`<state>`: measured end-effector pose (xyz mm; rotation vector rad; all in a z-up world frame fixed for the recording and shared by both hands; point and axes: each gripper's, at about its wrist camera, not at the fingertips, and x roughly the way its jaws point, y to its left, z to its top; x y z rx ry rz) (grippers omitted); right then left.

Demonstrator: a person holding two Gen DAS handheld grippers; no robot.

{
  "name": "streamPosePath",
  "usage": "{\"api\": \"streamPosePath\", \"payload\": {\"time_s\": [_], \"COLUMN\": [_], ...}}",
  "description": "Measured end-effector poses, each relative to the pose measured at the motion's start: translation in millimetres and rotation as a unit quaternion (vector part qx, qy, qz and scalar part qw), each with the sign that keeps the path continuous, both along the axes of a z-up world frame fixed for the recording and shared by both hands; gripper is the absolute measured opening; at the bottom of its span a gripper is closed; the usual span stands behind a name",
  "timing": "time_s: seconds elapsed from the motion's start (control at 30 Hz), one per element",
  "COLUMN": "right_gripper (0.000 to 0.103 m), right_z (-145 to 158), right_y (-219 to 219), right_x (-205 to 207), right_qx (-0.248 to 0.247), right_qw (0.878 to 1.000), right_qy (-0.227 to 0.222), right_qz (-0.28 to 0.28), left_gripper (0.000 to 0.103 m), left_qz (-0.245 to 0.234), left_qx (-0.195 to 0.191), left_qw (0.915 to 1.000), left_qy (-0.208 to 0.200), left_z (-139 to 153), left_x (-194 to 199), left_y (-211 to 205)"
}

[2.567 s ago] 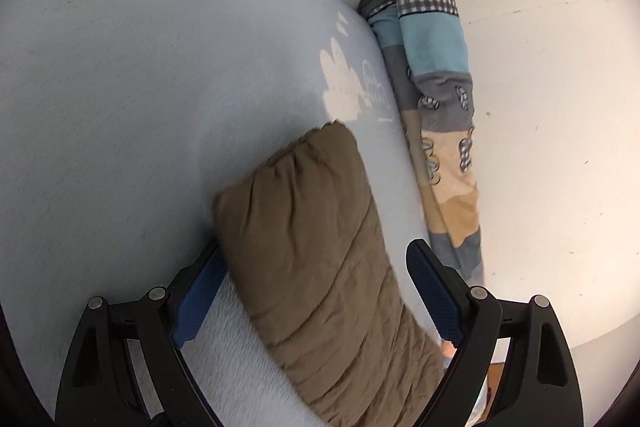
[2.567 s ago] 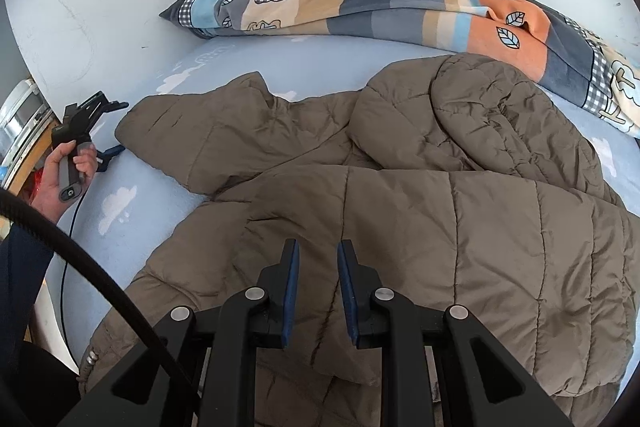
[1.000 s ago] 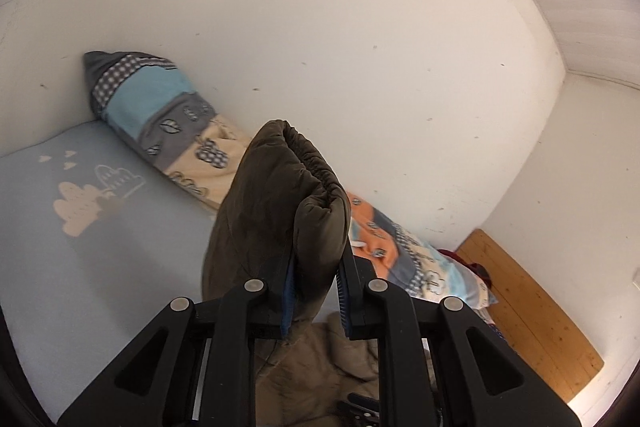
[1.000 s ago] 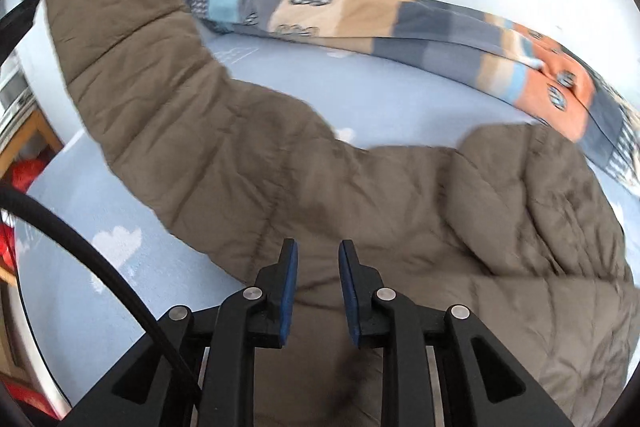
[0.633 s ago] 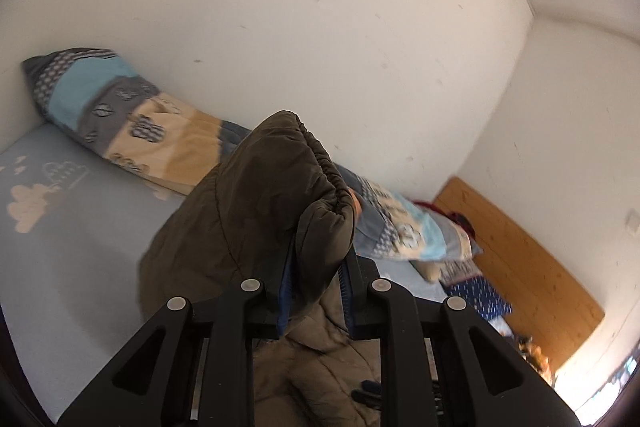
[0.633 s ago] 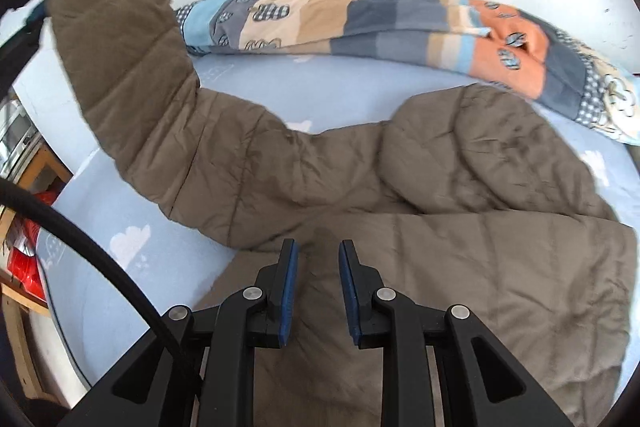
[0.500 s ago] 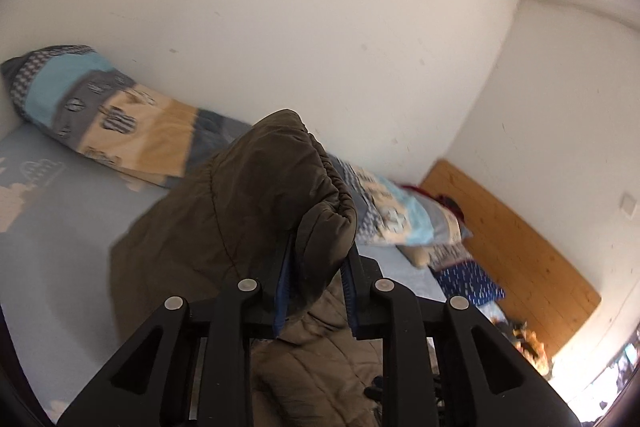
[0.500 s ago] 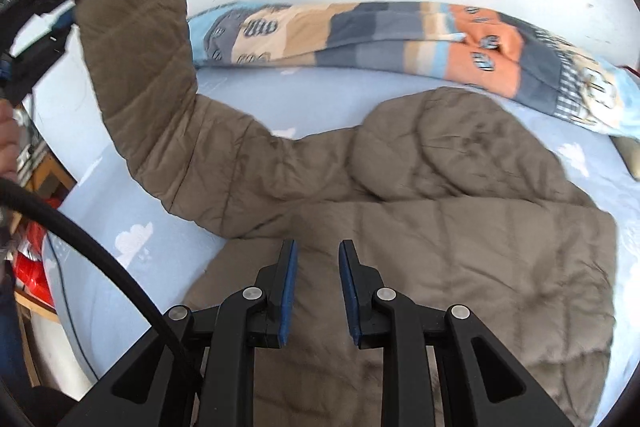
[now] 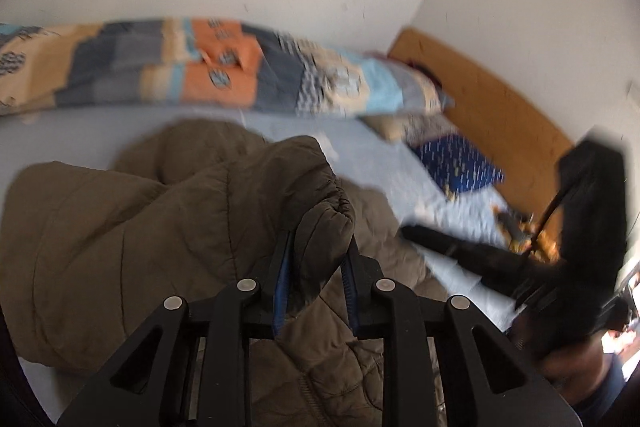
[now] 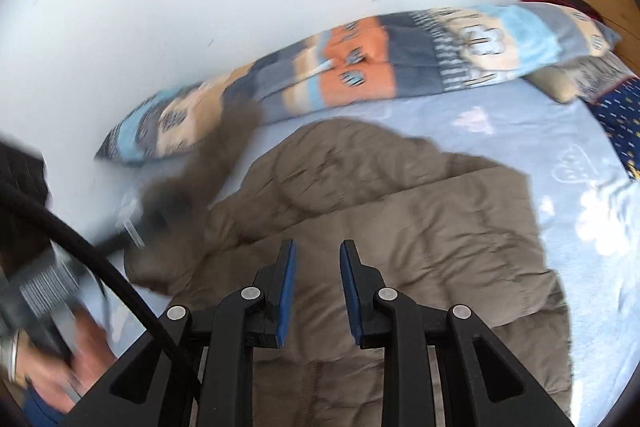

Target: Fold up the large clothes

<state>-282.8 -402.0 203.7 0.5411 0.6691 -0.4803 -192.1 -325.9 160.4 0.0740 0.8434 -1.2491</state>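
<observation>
Left tongs (image 9: 316, 283) clamped on the gathered cuff (image 9: 326, 215) of a sleeve of the brown puffer jacket (image 9: 120, 239); blue pads pinching the fabric at both sides, cuff bunched above the tips. Whole left wrist view smeared by motion blur. Jacket spread over the pale blue bed (image 9: 72, 131), filling the lower half of that view; lower hem cut off by the frame edge and by the tongs' black frame. Hood a rounded hump at 11 o'clock from the cuff. Patterned duvet (image 9: 224, 75) rolled along the wall at 12 o'clock, print unreadable in the blur. Navy pillow (image 9: 460, 167) at 2 o'clock, wooden headboard (image 9: 492, 107) beyond it. Dark blurred shape at 3 o'clock, outline too smeared to identify with certainty.

Right tongs (image 10: 318, 291) slightly apart, nothing between the pads, hanging over the jacket body; jacket visible through the gap, contact with it not discernible. Jacket in the right wrist view lying flat at centre, hood at 12 o'clock, its near edge hidden under the tongs. At 9 o'clock the lifted sleeve a brown smear, its cuff lost in a dark blur. A hand (image 10: 64, 359) at 8 o'clock, blurred, partly cut off, crossed by a black cable (image 10: 108, 271).
</observation>
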Motion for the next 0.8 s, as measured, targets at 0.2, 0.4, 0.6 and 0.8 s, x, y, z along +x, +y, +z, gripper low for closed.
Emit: {"api": "streamPosePath", "payload": {"time_s": [0.2, 0.4, 0.6, 0.8], "right_gripper": [0.025, 0.027, 0.047, 0.052], "right_z": [2, -5, -12, -45], "right_y": [-25, -36, -45, -53], "right_x": [-24, -30, -34, -21], "right_qx": [0.004, 0.031, 0.086, 0.174], "right_qw": [1.000, 0.999, 0.994, 0.982], "right_qy": [-0.003, -0.012, -0.052, -0.067], "right_qz": [-0.031, -0.037, -0.047, -0.036], "left_gripper": [0.022, 0.057, 0.076, 0.081], "left_qz": [-0.001, -0.038, -0.050, 0.047], "left_qx": [0.064, 0.076, 0.015, -0.023], "left_qw": [0.9978, 0.9956, 0.9984, 0.9986], "left_qy": [0.017, 0.039, 0.024, 0.000], "left_z": [-59, -65, 0, 45], "left_x": [-3, -25, -22, 57], "left_y": [-32, -39, -7, 59]}}
